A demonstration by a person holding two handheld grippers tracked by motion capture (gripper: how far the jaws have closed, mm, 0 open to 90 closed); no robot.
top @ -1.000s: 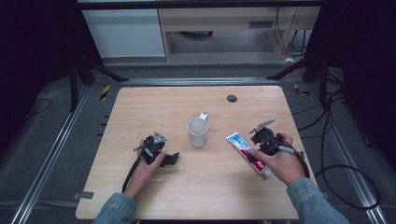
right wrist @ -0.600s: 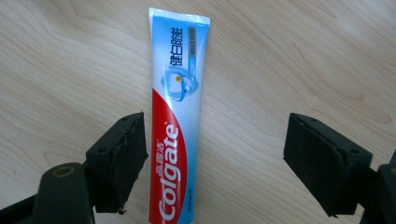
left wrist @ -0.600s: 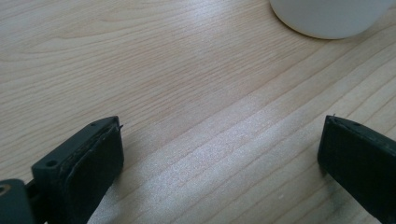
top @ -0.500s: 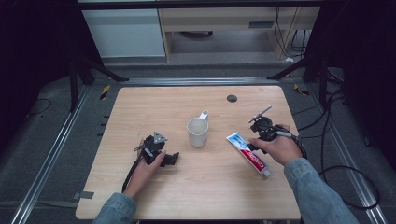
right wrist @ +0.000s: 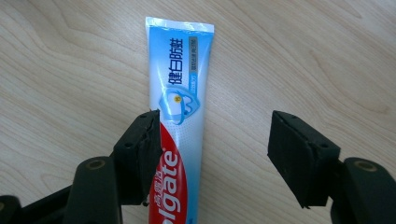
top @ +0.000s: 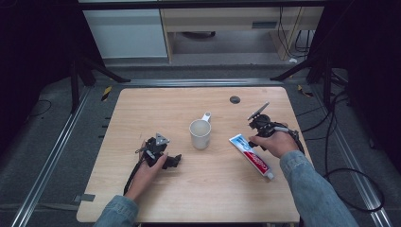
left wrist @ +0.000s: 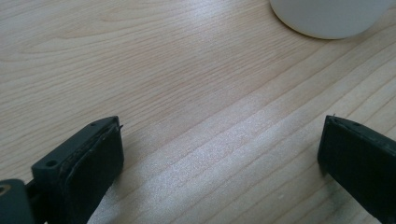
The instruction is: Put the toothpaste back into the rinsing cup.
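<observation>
A blue, white and red toothpaste tube (right wrist: 180, 84) lies flat on the wooden table (top: 156, 104), right of centre, as the high view also shows the tube (top: 253, 157). My right gripper (right wrist: 215, 154) stands over the tube's middle, tilted down at it. Its jaws have just been closing; the tube is between them, the left pad (right wrist: 140, 154) at its edge and the right pad well clear of it. A white mug (top: 200, 134) stands upright mid-table. My left gripper (top: 174, 161) rests on the table left of the mug (left wrist: 327, 16), open with bare wood between its jaws.
A small black round disc (top: 235, 99) sits on the table's far side. Cables (top: 331, 156) trail off the right edge. Metal rails (top: 52, 156) run along both sides of the table, and a shelf unit (top: 227, 23) stands beyond it.
My right hand has moved away from me along the tube, from its cap end toward its flat end, and its jaws have narrowed. The left hand has not moved.
</observation>
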